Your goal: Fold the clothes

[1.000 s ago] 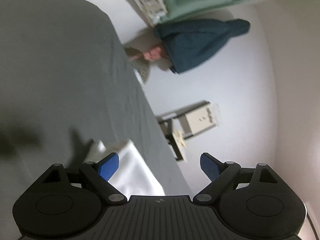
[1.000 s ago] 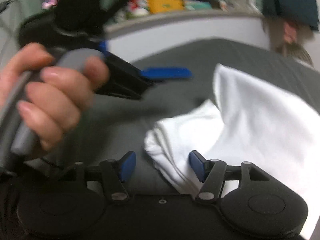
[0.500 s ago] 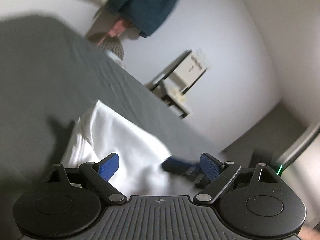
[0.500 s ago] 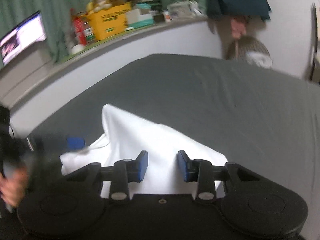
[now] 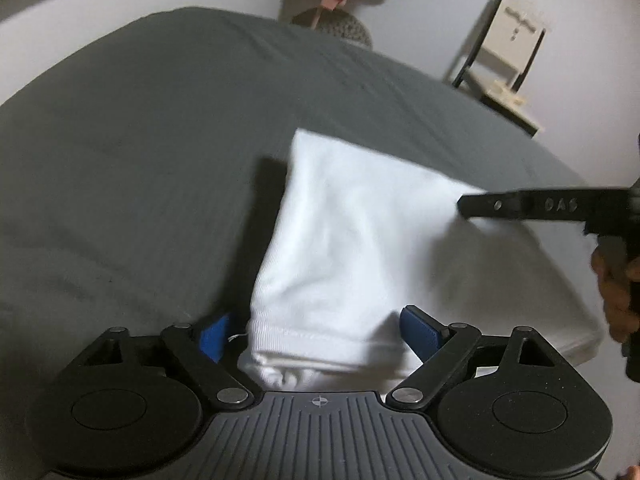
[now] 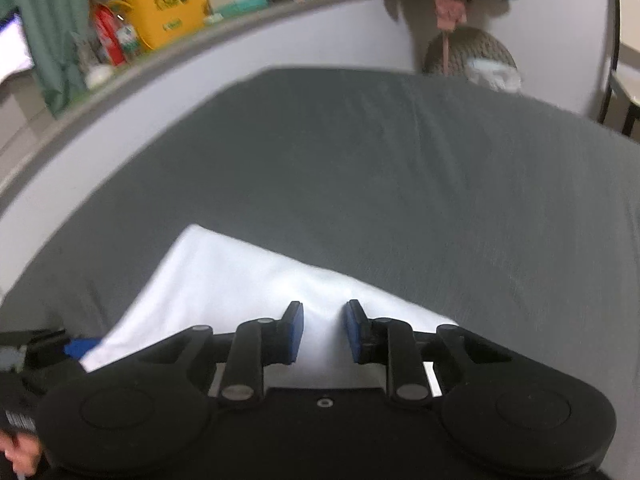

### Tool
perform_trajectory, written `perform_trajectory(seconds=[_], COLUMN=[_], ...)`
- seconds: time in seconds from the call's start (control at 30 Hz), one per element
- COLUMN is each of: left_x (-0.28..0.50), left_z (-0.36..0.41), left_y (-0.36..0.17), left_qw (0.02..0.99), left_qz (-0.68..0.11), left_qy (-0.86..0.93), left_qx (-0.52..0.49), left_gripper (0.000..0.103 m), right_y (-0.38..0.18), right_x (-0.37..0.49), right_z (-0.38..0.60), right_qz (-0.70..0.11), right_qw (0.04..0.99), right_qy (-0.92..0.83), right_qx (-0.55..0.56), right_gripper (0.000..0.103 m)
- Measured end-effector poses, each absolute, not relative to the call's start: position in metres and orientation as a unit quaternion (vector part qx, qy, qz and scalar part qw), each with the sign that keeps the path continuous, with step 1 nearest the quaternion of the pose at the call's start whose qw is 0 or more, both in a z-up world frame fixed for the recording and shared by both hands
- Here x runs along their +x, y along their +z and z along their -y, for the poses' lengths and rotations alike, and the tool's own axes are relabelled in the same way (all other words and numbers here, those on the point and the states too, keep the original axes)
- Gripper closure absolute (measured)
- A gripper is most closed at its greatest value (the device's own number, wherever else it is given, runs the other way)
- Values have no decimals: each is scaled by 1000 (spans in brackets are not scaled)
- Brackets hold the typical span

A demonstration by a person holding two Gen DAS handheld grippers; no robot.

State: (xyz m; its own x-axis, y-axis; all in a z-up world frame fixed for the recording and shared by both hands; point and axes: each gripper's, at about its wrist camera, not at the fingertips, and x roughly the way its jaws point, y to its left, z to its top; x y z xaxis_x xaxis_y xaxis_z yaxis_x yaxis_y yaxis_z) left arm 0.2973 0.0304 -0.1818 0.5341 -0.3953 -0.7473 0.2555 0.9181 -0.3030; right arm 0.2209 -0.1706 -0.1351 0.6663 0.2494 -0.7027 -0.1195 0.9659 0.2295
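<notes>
**Two wrist views over one bed**

The bed is viewed by both cameras from close above its near edge, along the gripper fingers toward the far wall. The white garment fills the lower centre of the left view; in the right view the garment is seen from its other side. The woven basket beyond the bed's far corner is shared by both views.

A white garment lies on a grey bed, its near edge passing between the blue-padded fingers of the right gripper, which stand a narrow gap apart. At lower left, part of the left gripper touches the cloth's corner. A cluttered shelf with a yellow box runs along the far wall.
</notes>
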Motion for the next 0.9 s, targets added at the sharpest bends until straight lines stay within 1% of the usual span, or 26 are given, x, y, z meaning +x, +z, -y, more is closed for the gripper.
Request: perform_trajectory(seconds=[0.03,0.1,0.13,0.17,0.23,0.33,0.47,0.53,0.6,0.67,0.7,0.73,0.83,0.9], left_x=[295,290,289,289,295,312,330,336,338,330,326,321,316,316], left_z=[-38,-58,-66,-73,-78,-66,-45,-37,-33,-40,-43,-46,-53,-45], left_y=[-176,-166,-162,-159,-160,-165,-173,-183,-193,-182,-177,-172,-161,-161], left_qw=[878,890,892,891,880,856,870,868,861,872,877,881,879,875], left_qz=[-426,-378,-355,-331,-313,-320,-342,-376,-411,-382,-367,-351,-281,-264], left_qy=[-194,-202,-208,-216,-231,-265,-236,-213,-194,-192,-192,-193,-231,-255], left_qx=[-99,-156,-187,-223,-272,-308,-267,-245,-228,-239,-244,-252,-308,-315], left_gripper=[15,15,15,15,15,15,14,15,15,15,15,15,14,15], right_y=[-131,-122,-120,-122,-131,-155,-183,-183,-173,-159,-154,-149,-145,-150], right_x=[216,205,195,186,173,162,136,127,126,126,126,128,146,164], right_z=[170,169,170,169,167,158,152,152,154,157,160,164,172,175], right_qz=[-388,-372,-360,-351,-343,-368,-364,-363,-366,-346,-326,-309,-295,-305], right_qw=[912,918,923,925,926,917,918,916,916,926,936,944,951,947], right_qy=[103,107,109,118,144,149,157,163,163,151,133,117,86,82], right_qx=[81,81,84,84,68,21,-31,-46,-38,-22,-15,-8,31,67], right_gripper=[76,66,64,64,64,63,62,62,62,60,52,48,47,51])
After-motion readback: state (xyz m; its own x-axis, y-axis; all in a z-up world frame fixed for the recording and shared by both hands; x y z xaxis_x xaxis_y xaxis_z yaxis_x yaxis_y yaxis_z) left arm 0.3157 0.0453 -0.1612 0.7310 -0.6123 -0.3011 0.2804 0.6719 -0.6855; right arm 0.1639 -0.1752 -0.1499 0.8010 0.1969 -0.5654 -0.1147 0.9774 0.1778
